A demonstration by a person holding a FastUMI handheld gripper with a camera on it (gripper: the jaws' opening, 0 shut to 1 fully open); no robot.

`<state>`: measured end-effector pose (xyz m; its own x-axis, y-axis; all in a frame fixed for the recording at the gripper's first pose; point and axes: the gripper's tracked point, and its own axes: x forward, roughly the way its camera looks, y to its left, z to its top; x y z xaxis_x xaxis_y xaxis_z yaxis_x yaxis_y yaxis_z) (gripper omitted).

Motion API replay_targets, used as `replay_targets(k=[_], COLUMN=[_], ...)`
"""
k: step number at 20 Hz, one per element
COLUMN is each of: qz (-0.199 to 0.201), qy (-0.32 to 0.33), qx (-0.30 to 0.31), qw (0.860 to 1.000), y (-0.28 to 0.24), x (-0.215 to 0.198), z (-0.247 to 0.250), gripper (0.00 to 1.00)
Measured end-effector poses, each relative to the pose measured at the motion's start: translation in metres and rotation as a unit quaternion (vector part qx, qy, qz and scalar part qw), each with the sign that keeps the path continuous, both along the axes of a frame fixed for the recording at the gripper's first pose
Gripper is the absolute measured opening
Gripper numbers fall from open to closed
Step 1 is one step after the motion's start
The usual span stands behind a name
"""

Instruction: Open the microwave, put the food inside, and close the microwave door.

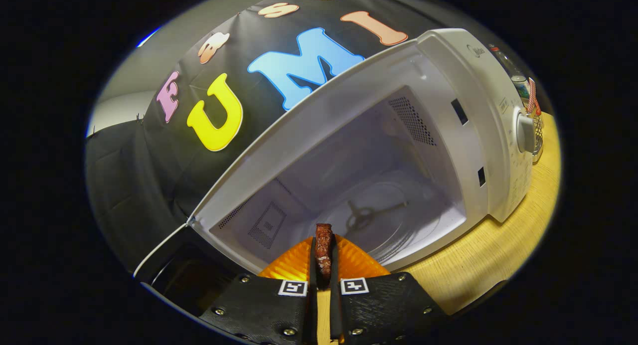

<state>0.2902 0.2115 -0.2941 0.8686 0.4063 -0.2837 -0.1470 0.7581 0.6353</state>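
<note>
A white microwave (pixel 491 115) stands on the wooden table, its door (pixel 172 258) swung wide open to the left of my fingers. The cavity (pixel 349 185) is lit, with a glass turntable (pixel 384 215) on its floor just beyond my fingers. My gripper (pixel 323 258) is shut on a thin dark reddish piece of food (pixel 323 245), held upright between both fingers at the cavity's front edge. Nothing lies on the turntable.
The microwave's control panel with a round knob (pixel 524 131) is to the right of the cavity. Behind it stand a bottle (pixel 513 71) and a wire basket (pixel 537 135). The light wooden table (pixel 478 265) stretches in front of the microwave.
</note>
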Motion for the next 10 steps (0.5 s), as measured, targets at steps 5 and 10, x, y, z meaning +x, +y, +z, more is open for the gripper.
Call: replay_targets(k=[5,10], qz=[0.001,-0.015], qy=[-0.002,-0.012], qx=[-0.028,-0.155], qw=[1.0,0.988], y=[0.006,-0.014], x=[0.018,0.038], z=[-0.017,-0.036], gripper=[0.12,0.4])
